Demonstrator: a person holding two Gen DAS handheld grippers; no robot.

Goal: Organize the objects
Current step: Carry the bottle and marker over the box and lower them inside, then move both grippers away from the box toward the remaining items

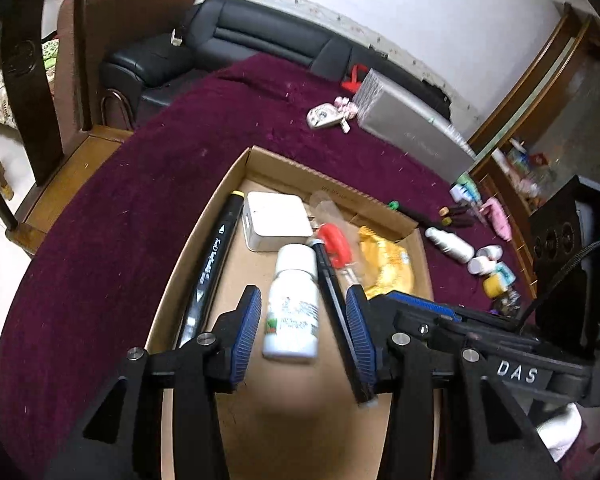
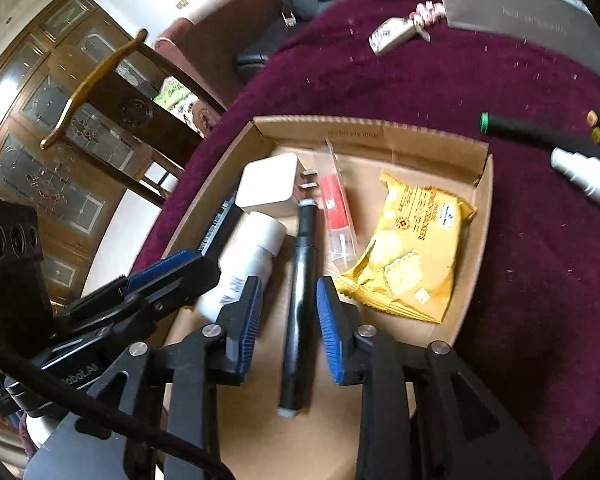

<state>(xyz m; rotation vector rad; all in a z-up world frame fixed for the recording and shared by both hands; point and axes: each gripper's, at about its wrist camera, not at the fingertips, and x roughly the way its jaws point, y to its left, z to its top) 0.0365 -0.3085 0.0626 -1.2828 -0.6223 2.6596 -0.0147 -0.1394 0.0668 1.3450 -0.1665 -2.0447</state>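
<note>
From the left wrist view, we see our left tongs (image 1: 302, 328) standing apart over a cardboard tray (image 1: 228, 184) on the maroon-covered table (image 1: 120, 220). A white bottle (image 1: 294, 304) lies between the blue pads (image 1: 246, 332) without clear contact on either side. A long black marker (image 1: 210, 268) runs along the tray's left wall, a white charger (image 1: 276, 220) sits toward the tray's far left corner, and a second black marker (image 1: 332, 284) lies just right of the bottle. A red item in clear packaging (image 1: 334, 244) and a yellow snack packet (image 1: 386, 264) fill the right side. The near part of the tray floor is bare. Loose small bottles and pens (image 1: 460, 236) lie on the cloth beyond the tray's right wall, near the table's right edge.

From the right wrist view, our right tongs (image 2: 288, 312) are also apart, straddling the second black marker (image 2: 298, 300), with gaps on both sides. The left tongs (image 2: 168, 276) reach in from the left beside the white bottle (image 2: 248, 264). The snack packet (image 2: 408, 248) rests against the tray's right wall (image 2: 484, 208).
</note>
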